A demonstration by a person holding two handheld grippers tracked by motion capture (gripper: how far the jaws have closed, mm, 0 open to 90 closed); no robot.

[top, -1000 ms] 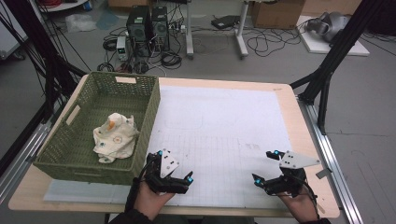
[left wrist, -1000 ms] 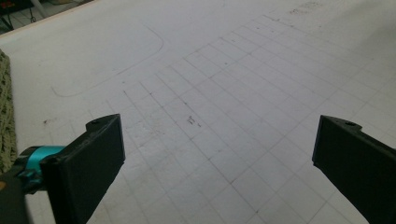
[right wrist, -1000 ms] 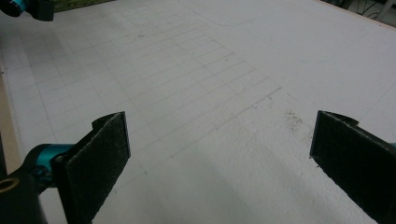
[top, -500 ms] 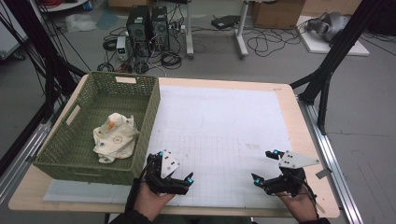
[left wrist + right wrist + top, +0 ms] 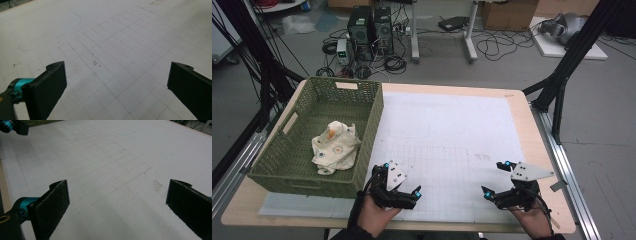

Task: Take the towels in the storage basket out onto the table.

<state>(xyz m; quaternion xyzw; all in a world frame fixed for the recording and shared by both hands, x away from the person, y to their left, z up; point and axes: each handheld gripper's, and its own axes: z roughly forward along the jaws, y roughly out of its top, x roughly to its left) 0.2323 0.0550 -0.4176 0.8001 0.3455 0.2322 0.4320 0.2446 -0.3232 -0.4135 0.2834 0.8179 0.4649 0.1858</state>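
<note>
Looks like a rest pose: left gripper (image 5: 402,180) and right gripper (image 5: 496,179) sit wide open, holding nothing, near the table's (image 5: 452,90) front edge, so next I'd guess a reach toward the cloth (image 5: 335,147) in the basket (image 5: 302,177) at the left edge.

High view looked forward and down from above the near edge of the table (image 5: 522,125). Both gripper views skimmed close over the gridded white mat (image 5: 120,50), their shared ground.

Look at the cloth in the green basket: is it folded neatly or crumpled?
Crumpled. The high view shows the cloth bunched in an uneven heap with creases on the floor of the green basket, not laid flat or squared.
</note>
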